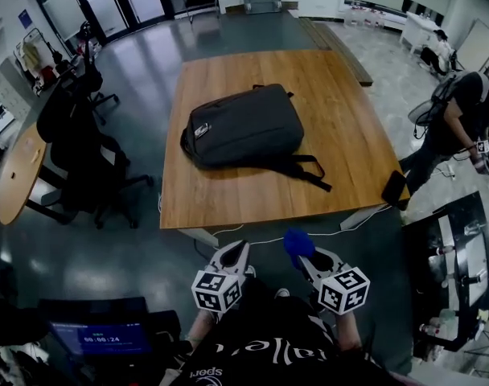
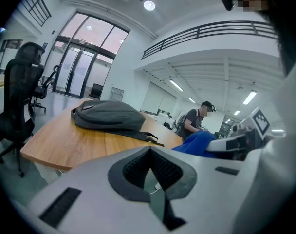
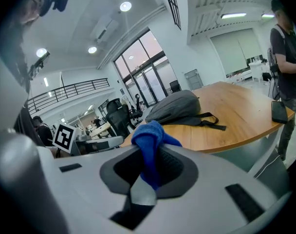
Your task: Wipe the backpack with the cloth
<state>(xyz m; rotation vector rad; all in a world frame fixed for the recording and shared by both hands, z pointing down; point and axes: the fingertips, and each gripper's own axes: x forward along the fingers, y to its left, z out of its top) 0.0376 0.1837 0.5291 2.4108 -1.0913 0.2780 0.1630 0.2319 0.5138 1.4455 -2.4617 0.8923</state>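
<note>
A dark grey backpack (image 1: pixel 246 128) lies flat on the wooden table (image 1: pixel 341 127), its straps (image 1: pixel 309 171) trailing toward the front right. It also shows in the left gripper view as the backpack (image 2: pixel 108 115) and in the right gripper view as the backpack (image 3: pixel 177 106). My right gripper (image 1: pixel 302 257) is shut on a blue cloth (image 1: pixel 297 242), held short of the table's near edge; the cloth (image 3: pixel 150 147) bunches up between the jaws. My left gripper (image 1: pixel 238 254) is beside it, shut with nothing in it (image 2: pixel 150 172).
A black phone (image 1: pixel 393 188) lies at the table's front right corner. Black office chairs (image 1: pixel 80 151) stand left of the table. A person (image 1: pixel 458 119) stands to the right. A white cable (image 1: pixel 309 236) runs on the floor by the table's near edge.
</note>
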